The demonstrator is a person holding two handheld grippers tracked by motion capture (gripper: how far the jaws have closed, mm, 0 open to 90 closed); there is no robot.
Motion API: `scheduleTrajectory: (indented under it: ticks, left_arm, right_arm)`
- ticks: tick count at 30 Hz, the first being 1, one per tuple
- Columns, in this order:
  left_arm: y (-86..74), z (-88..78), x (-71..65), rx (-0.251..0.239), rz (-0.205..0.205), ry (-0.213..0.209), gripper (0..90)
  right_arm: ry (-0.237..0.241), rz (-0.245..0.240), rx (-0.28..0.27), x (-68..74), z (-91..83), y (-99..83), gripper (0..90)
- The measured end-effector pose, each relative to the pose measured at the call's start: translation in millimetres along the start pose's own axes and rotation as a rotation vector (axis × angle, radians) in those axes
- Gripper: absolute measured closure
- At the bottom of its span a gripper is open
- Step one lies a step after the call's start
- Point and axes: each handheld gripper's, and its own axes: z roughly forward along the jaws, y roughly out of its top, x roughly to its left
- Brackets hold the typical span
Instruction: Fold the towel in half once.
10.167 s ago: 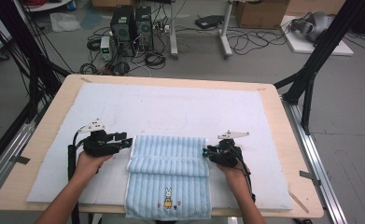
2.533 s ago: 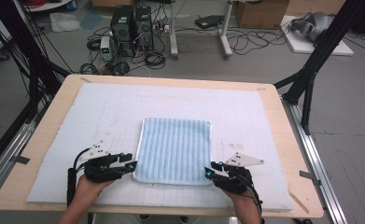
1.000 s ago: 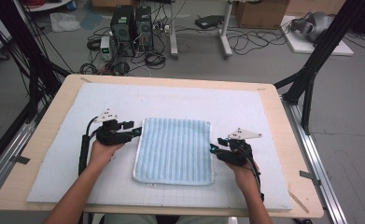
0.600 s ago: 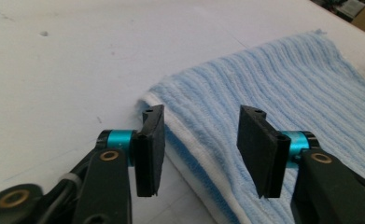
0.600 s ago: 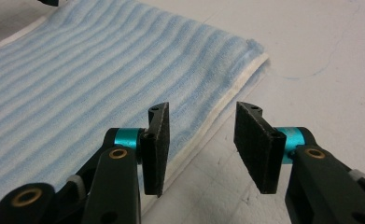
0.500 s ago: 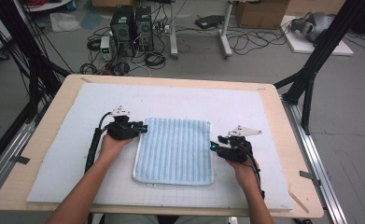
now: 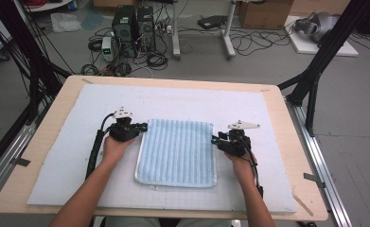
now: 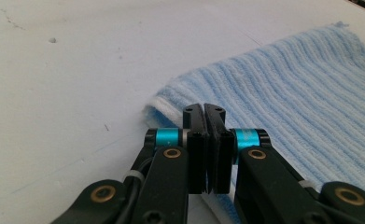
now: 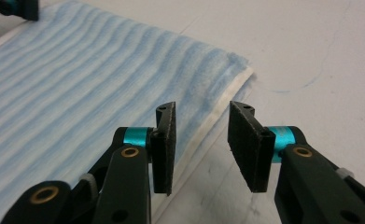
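1. A blue striped towel lies flat, folded, in the middle of the white mat that covers the tabletop.
2. The left tongs are at the far left corner of the towel. In the left gripper view the left tongs have the jaws pressed together, with no gap, over the white-edged corner of the towel. I cannot tell whether they touch the cloth.
3. The right tongs are beside the right edge of the towel, near its far right corner. In the right gripper view the right tongs are spread, with the white hem of the towel low between the jaws, and nothing is pinched.
4. Each hand holds its tongs from the near side of the towel.
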Motion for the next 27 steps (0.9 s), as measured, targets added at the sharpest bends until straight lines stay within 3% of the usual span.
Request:
scheduleTrajectory:
  ticks: [4,6,8,11,17,18,20,23,27]
  left_arm:
    - [1.1,-2.6,2.1,-0.021,-0.020,-0.011,87.4]
    - [1.0,-2.9,2.5,-0.022,-0.022,-0.012,87.3]
    - [0.9,-2.8,3.3,-0.023,-0.018,-0.007,87.4]
    - [1.0,-2.0,5.0,-0.036,-0.021,0.010,87.4]
    - [0.0,4.1,8.1,-0.023,-0.036,0.031,87.3]
    - [0.4,4.0,7.6,-0.025,-0.024,0.041,85.9]
    - [2.6,2.8,7.5,-0.046,-0.009,0.081,68.4]
    - [8.5,1.1,10.9,-0.063,0.024,0.100,61.8]
    - [13.7,8.8,9.9,-0.073,0.100,0.064,72.8]
  right_arm:
    - [-0.016,0.061,0.041,-2.4,17.3,5.2,69.7]
    - [-0.014,0.099,0.061,-4.2,23.6,5.1,80.7]
    - [-0.020,0.071,0.039,-2.9,25.0,5.8,86.1]
    - [-0.050,0.030,0.015,0.4,24.1,9.8,86.8]
    - [-0.086,0.043,0.040,-2.3,30.6,10.5,83.4]
    - [-0.094,0.047,0.051,-2.4,31.5,9.8,77.2]
    - [-0.098,0.069,0.042,-4.5,29.8,9.7,70.6]
    - [-0.127,0.060,-0.020,-6.6,24.5,13.2,66.0]
    - [-0.101,-0.018,-0.044,-3.3,28.4,20.8,72.4]
